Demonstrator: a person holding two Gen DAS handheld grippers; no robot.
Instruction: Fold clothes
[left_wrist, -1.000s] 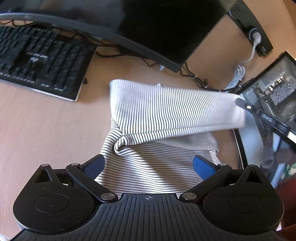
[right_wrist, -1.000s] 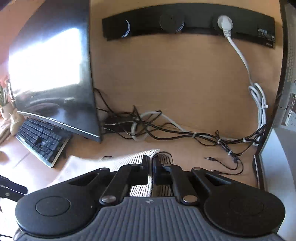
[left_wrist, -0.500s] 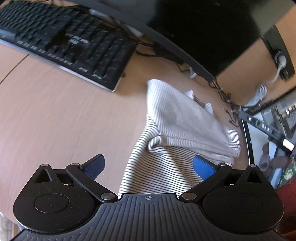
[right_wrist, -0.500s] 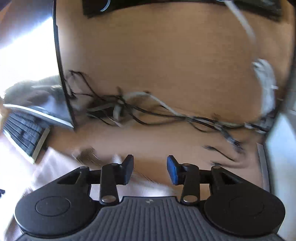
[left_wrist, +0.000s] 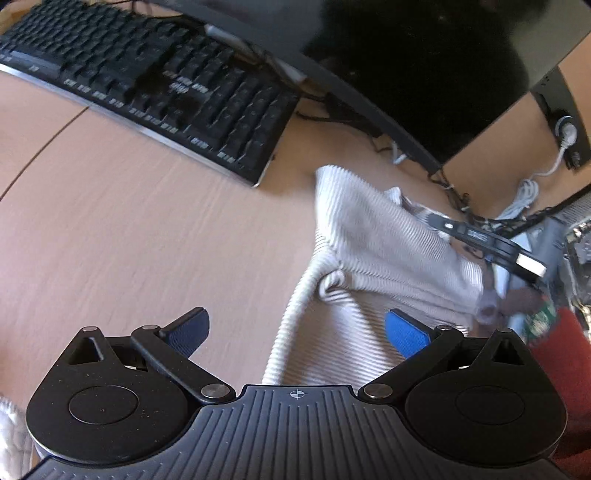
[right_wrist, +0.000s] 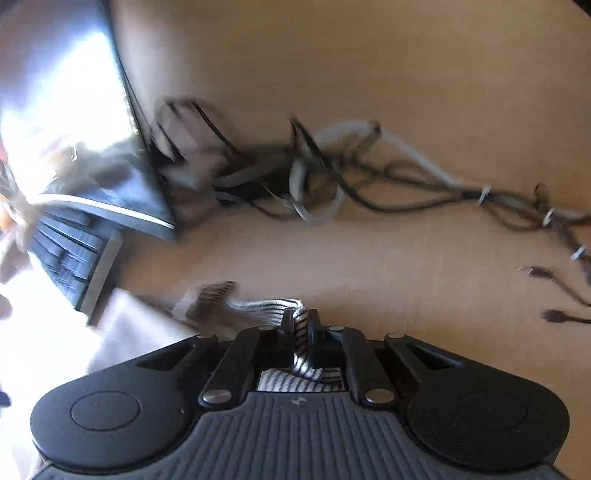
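A striped white garment (left_wrist: 373, 251) lies partly folded on the wooden desk (left_wrist: 129, 229), right of centre in the left wrist view. My left gripper (left_wrist: 295, 328) is open just above its near edge, blue pads wide apart, with nothing between them. The right gripper's black body (left_wrist: 487, 243) reaches over the garment's far right side. In the right wrist view my right gripper (right_wrist: 300, 321) is shut on a bunched fold of the striped garment (right_wrist: 258, 306), which trails off to the left.
A black keyboard (left_wrist: 147, 85) and a dark curved monitor (left_wrist: 406, 55) stand at the back. A tangle of black and white cables (right_wrist: 332, 177) lies on the desk beyond the right gripper. Loose plugs (right_wrist: 554, 315) lie at the right.
My right gripper, shut a second ago, opened and is now shut on the garment again. The left gripper has swung left, still open, so the garment sits further right in its view.
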